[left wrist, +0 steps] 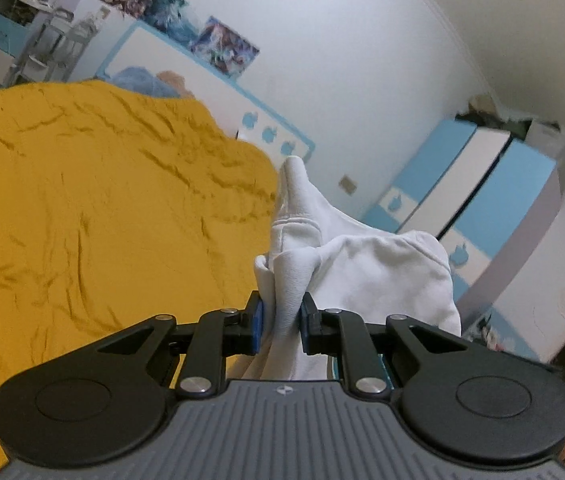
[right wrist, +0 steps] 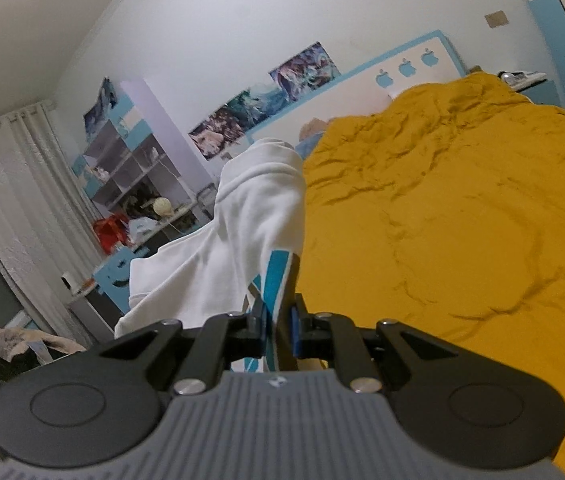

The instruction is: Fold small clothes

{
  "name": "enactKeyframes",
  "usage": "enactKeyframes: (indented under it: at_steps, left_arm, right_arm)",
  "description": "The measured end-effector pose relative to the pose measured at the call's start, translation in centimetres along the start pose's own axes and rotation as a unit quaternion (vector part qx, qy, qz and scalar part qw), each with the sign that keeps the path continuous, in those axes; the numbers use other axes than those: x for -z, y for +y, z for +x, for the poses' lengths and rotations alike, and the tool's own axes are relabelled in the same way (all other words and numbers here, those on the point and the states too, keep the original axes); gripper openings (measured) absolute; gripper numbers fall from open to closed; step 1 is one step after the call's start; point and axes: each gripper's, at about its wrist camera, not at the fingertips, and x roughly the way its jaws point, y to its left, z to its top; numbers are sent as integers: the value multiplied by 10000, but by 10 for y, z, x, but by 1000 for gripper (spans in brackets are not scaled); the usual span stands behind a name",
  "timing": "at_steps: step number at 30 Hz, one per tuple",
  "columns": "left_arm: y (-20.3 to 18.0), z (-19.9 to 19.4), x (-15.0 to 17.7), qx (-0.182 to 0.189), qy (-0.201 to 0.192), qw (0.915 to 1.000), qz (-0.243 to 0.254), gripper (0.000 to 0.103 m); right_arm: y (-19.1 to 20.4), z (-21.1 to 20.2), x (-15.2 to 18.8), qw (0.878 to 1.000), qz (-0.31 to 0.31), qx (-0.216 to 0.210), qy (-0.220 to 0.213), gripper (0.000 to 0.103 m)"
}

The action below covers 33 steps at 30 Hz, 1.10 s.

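A small white garment (left wrist: 366, 268) hangs in the air above the bed, held by both grippers. My left gripper (left wrist: 281, 312) is shut on a bunched fold of its white cloth, which rises past the blue pads. In the right wrist view the same white garment (right wrist: 242, 232) shows a blue and tan printed stripe near the jaws. My right gripper (right wrist: 278, 322) is shut on that printed edge. The rest of the cloth drapes away to the left of it.
A wrinkled mustard-yellow bedspread (left wrist: 94, 208) covers the bed (right wrist: 462, 220) below. A white and blue headboard (right wrist: 362, 84) stands against the wall with posters above it. Blue and white wardrobes (left wrist: 478, 184) stand at the right. Shelves and a cluttered desk (right wrist: 138, 200) are by the curtain.
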Motion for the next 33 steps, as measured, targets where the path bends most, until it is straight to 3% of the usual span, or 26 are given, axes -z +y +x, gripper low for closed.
enactKeyframes:
  at_steps: [6,13,24,29,30,33]
  left_arm:
    - [29,36,21,-317,611,9973,-234,19]
    - [66,82,23,-610,1059,9919,-336,18]
    - [115,143,48,-1130,1897,9740,-505,20]
    - [124,144,48,-1459,1954,9690,-392,31]
    - [124,141,46,-1616,1920,9674,-330,37]
    - [126,130,40,-1758,1821,9668,-358,38]
  right_arm:
    - [-29,17,16,9978,329,367,436,6]
    - [-62,83,30,9921,472,754,883,6]
    - [-120,169,50,9750,636,1408,1596,6]
    - [-135,187,54,9685,775,1583,1757,9]
    - [-135,189,53,9679,793,1602,1770,9]
    - [-135,187,52,9669,748,1710,1741,13]
